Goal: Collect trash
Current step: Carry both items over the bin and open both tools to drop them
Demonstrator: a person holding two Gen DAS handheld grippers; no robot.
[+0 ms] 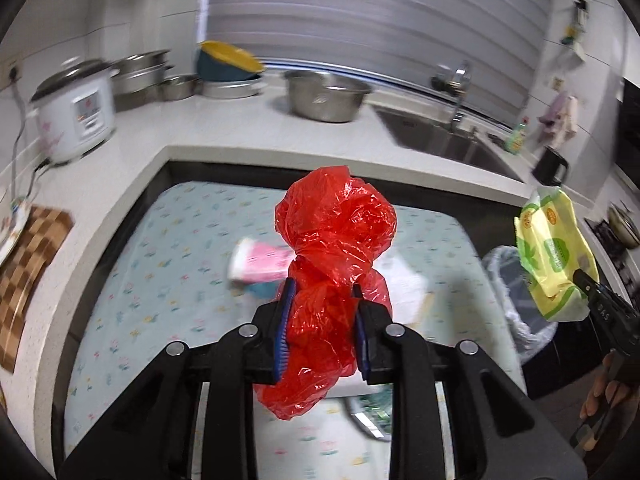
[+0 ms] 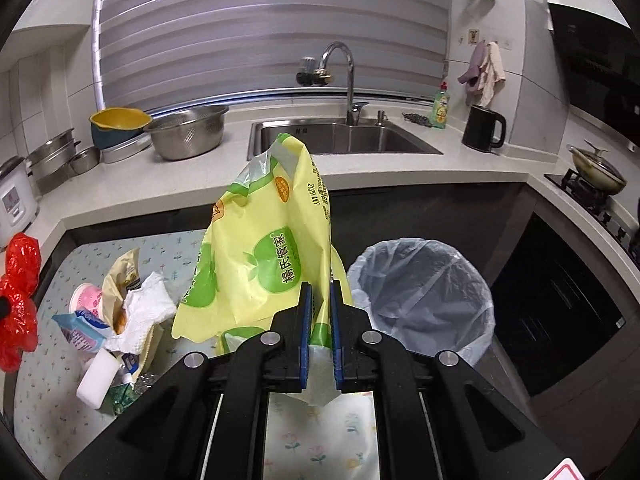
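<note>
My left gripper (image 1: 324,292) is shut on a crumpled red plastic bag (image 1: 334,240) and holds it up over the flowered table (image 1: 132,280). The bag also shows at the left edge of the right wrist view (image 2: 18,300). My right gripper (image 2: 320,296) is shut on a yellow-green wrapper (image 2: 264,248), held up just left of the lined trash bin (image 2: 424,296). The wrapper (image 1: 554,256) and bin (image 1: 508,280) also show at the right of the left wrist view. A pile of trash (image 2: 120,320) lies on the table: a pink cup, tissue, wrappers, a white block.
A white counter (image 2: 360,172) wraps around the table, with a sink (image 2: 344,140), steel bowls (image 2: 186,132), a rice cooker (image 1: 74,116), a black kettle (image 2: 482,126) and a stove with a pan (image 2: 596,172). A checkered cloth (image 1: 28,264) lies on the left counter.
</note>
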